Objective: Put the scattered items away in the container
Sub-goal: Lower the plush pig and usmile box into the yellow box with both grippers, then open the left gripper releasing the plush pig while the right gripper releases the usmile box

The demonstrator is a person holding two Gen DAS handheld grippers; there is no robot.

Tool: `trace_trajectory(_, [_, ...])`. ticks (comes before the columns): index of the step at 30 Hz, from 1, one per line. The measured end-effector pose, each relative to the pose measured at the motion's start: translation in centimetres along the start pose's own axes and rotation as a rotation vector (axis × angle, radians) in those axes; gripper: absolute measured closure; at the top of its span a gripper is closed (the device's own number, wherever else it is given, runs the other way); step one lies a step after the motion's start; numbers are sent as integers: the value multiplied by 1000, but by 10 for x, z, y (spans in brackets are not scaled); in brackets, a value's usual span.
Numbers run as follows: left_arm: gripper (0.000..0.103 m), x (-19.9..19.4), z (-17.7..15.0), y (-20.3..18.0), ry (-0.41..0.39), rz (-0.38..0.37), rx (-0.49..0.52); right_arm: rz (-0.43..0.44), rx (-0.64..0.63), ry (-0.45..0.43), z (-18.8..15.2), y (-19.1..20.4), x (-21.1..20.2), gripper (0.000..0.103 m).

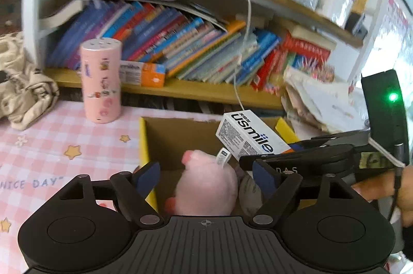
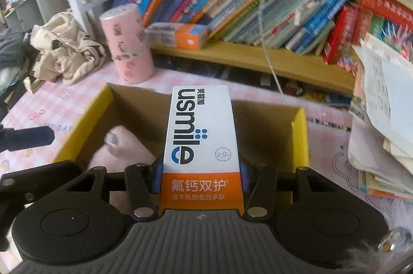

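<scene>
A: Left claw (image 1: 206, 177)?
B: Matte black housing, ribbed grey deck with a crosshair mark, two round side caps, silver pivot pins, dark blue pads.
A: Right claw (image 2: 200, 178)?
B: Same build, blue pads. Seen from the left camera: green indicator lit, white cable, letters "DAS" on its black arm.

One cardboard box (image 2: 299, 129), two usmile cartons (image 2: 201, 139), one pink plush (image 1: 206, 186), one pink canister (image 1: 101, 80)
</scene>
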State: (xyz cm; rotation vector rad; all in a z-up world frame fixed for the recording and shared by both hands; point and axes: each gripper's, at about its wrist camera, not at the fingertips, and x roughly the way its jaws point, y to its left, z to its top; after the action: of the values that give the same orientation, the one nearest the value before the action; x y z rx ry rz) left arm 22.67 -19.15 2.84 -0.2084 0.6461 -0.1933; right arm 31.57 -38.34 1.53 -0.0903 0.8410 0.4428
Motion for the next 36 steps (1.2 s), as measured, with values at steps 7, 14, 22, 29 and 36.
trace_trajectory(7, [20, -26, -11, 12, -31, 10, -77, -1, -23, 46, -2, 16, 19, 52])
trace_trajectory(14, [20, -36, -18, 14, -25, 15, -76, -28, -29, 25, -3, 21, 18, 42])
trace_trajectory(22, [19, -50, -25, 19, -34, 5, -77, -28, 0, -61, -17, 27, -18, 27])
trace_trajectory(29, [17, -63, -35, 20, -30, 7, -17, -85, 44, -159, -46, 36, -62, 21])
trace_trajectory(36, [13, -82, -51, 24, -35, 4, 46, -169, 102, -243, -78, 56, -98, 19])
